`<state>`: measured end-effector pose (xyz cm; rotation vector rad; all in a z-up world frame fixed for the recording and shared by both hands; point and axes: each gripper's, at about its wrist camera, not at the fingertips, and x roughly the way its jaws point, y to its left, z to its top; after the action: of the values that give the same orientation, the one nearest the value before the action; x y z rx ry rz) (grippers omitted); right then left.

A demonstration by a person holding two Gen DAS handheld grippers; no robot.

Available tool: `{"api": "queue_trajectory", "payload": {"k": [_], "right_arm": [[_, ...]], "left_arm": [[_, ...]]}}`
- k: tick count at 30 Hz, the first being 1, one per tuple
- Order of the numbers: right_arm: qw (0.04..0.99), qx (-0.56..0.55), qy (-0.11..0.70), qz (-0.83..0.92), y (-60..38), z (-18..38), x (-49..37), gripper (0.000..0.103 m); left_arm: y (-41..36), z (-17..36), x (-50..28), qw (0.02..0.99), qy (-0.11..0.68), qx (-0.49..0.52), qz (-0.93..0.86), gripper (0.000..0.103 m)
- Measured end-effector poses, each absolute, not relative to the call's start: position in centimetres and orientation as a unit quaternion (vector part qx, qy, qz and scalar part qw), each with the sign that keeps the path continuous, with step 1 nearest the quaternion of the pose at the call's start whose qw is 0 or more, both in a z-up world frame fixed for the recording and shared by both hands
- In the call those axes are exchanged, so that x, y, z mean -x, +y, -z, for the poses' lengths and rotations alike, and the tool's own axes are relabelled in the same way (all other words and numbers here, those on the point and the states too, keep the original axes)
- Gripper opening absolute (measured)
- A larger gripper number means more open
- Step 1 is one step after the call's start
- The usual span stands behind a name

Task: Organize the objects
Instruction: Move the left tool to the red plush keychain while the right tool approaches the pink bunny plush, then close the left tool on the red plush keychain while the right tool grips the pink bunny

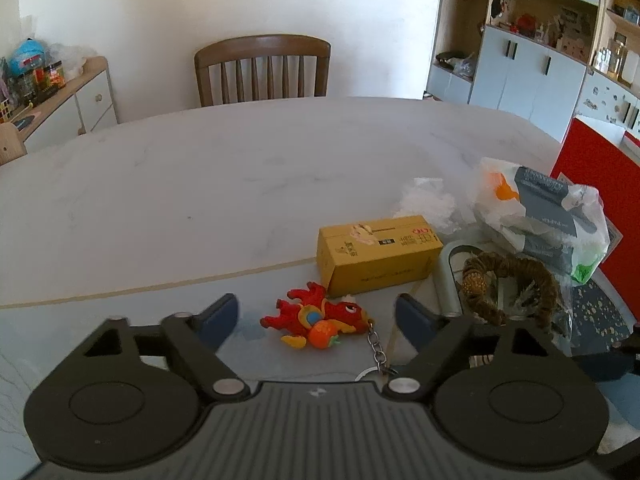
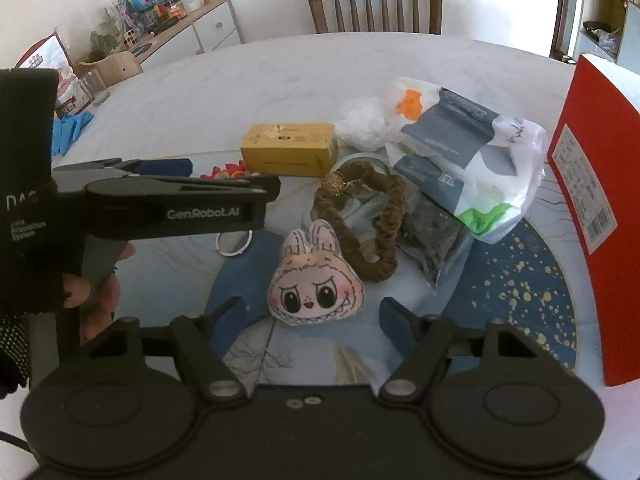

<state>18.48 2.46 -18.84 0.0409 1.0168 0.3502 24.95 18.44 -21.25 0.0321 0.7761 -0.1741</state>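
A red dragon keychain (image 1: 316, 316) lies on the table between the open jaws of my left gripper (image 1: 316, 314); its chain and ring (image 1: 376, 356) trail toward me. A yellow box (image 1: 378, 258) stands just behind it. In the right wrist view a pink plush monster face (image 2: 316, 284) lies between the open jaws of my right gripper (image 2: 314, 314). A brown braided ring (image 2: 360, 212) lies on a glass dish behind the plush. The left gripper shows from the side in the right wrist view (image 2: 160, 168), with the yellow box (image 2: 290, 150) beyond it.
A plastic bag of grey packets (image 2: 460, 152), crumpled white plastic (image 2: 362, 122) and a dark packet (image 2: 434, 236) lie at the right. A red box (image 2: 592, 184) stands at the far right. Blue gloves (image 2: 70, 130) and a glass (image 2: 96, 88) are at the left. A wooden chair (image 1: 262, 70) is across the marble table (image 1: 200, 184).
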Motion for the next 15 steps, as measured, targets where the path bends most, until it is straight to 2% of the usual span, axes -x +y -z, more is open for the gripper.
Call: {"api": "queue_trajectory", "payload": {"k": [8, 15], "right_arm": [[0.860, -0.025, 0.484, -0.162, 2.89, 18.75, -18.94, 0.064], [0.863, -0.010, 0.480, -0.158, 3.16, 18.68, -18.86, 0.050]], "left_arm": [[18.17, 21.41, -24.77, 0.923, 0.375, -0.037, 0.083, 0.062], [17.86, 21.30, -24.55, 0.921, 0.380, -0.041, 0.081, 0.060]]}}
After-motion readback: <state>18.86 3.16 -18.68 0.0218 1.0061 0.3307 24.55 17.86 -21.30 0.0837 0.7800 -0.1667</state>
